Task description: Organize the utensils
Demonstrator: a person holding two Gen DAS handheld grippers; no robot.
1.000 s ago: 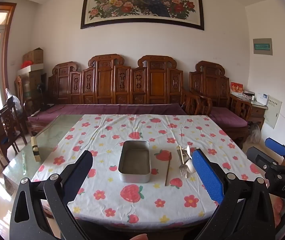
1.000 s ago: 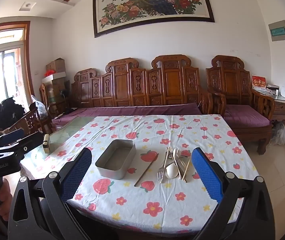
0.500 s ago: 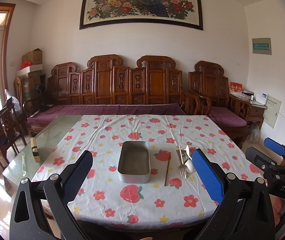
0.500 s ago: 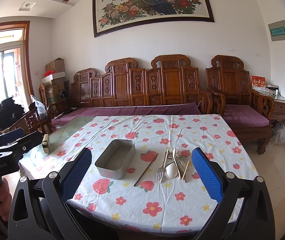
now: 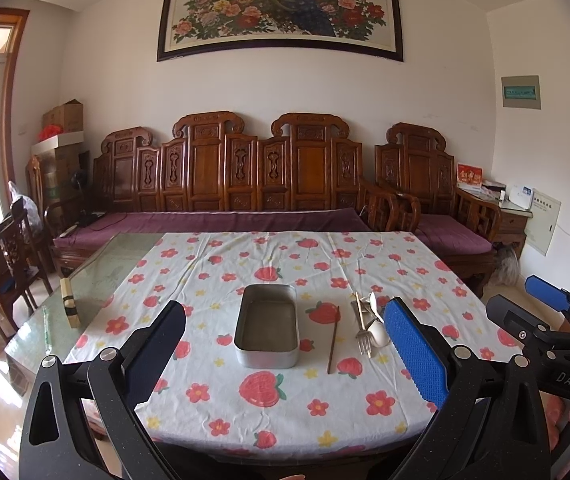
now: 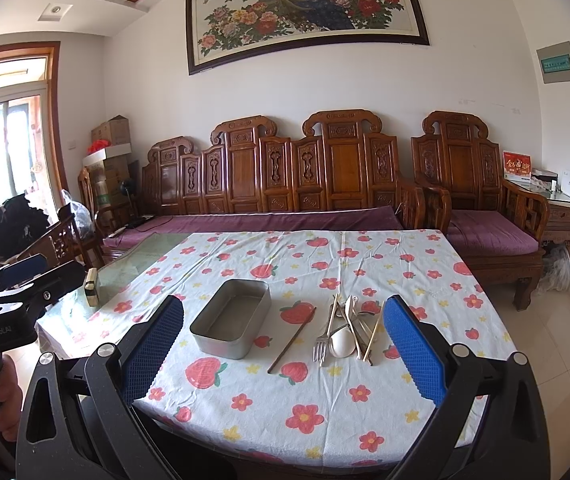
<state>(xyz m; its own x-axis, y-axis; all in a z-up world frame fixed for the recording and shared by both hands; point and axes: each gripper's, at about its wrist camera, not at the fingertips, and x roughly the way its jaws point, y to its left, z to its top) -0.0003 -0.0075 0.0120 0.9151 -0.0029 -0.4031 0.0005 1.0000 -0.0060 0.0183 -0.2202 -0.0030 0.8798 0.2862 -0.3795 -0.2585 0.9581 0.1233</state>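
Both tongs are hanging open and empty short of the table's near edge, the left gripper (image 5: 283,350) and the right gripper (image 6: 283,344) each showing a wide gap between blue pads; over the last second almost nothing is changing, the views only drifting a touch, so I judge the sorting is not yet begun; the metal tin (image 6: 231,328) is sitting empty near the middle, a single brown chopstick (image 6: 292,340) lying just to its right, and beyond that the utensil pile (image 6: 345,332) of fork, spoon and pale sticks is lying overlapped; all are resting on the strawberry tablecloth (image 6: 325,412), which is leaving bare glass at the table's left; behind, a carved wooden bench (image 6: 285,176) is standing under a peacock painting (image 6: 305,4).
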